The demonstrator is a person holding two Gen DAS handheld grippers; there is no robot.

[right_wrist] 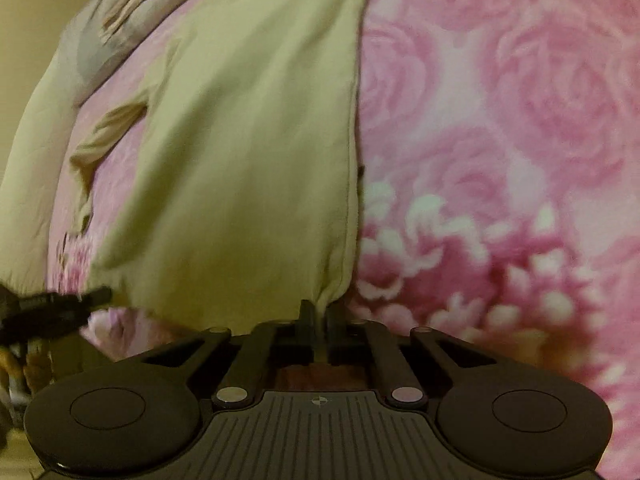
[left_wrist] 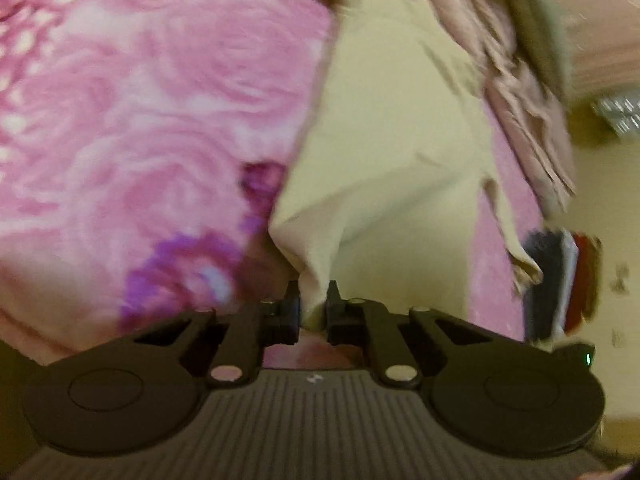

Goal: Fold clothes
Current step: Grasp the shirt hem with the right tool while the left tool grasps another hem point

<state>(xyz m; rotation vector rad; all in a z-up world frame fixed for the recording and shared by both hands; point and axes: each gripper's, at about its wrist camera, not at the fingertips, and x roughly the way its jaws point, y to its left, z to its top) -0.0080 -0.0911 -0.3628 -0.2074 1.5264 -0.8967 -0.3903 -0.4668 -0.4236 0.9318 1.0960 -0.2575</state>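
A pale yellow-green garment (left_wrist: 384,152) lies stretched over a pink rose-patterned blanket (left_wrist: 152,92). In the left wrist view my left gripper (left_wrist: 313,300) is shut on one gathered corner of it, the cloth fanning away upward. In the right wrist view the same garment (right_wrist: 248,152) runs up the middle, and my right gripper (right_wrist: 320,320) is shut on its near right corner. The blanket (right_wrist: 500,140) fills the right half there. The other gripper (right_wrist: 52,312) shows as a dark blurred shape at the lower left edge of the garment.
A crumpled beige-pink cloth (left_wrist: 520,92) lies along the bed's far side, also seen as a beige-pink cloth (right_wrist: 136,4) at the top left. Beyond the bed edge stand dark and red items (left_wrist: 560,280) against a yellowish wall (left_wrist: 608,208).
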